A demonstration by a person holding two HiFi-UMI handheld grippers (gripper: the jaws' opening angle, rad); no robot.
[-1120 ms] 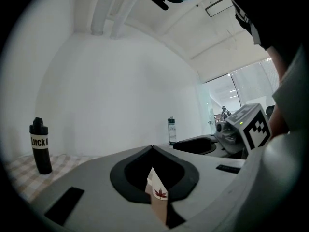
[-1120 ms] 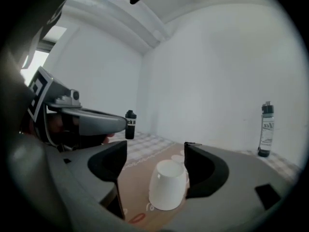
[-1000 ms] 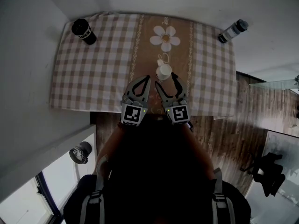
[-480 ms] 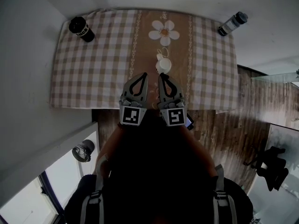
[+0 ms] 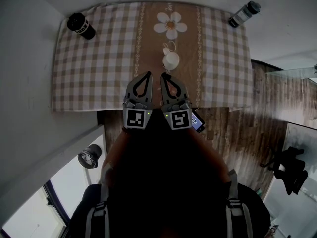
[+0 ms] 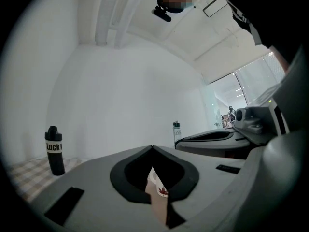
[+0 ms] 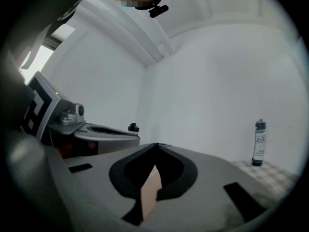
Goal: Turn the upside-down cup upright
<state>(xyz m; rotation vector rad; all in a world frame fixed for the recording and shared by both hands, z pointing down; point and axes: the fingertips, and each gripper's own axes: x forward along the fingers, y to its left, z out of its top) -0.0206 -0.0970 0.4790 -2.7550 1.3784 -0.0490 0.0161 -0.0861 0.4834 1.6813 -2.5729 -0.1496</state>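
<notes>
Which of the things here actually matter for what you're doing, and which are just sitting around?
Part of the job:
- white cup
- left gripper, shut, holding nothing
- right gripper, shut, holding nothing

Just lying about:
- black bottle
- clear bottle
- checked tablecloth

Not much of the cup to see up close

In the left gripper view the cup (image 6: 158,186) is just a sliver behind the left gripper (image 6: 152,148), whose jaws are pressed together, so its rim and base are covered. The black bottle (image 6: 54,151) has a label that curves out of sight after "Luck". Print on the clear bottle (image 7: 259,143) is too tiny to read. A dark object (image 5: 197,121) sits half tucked under the right gripper (image 5: 164,76).
</notes>
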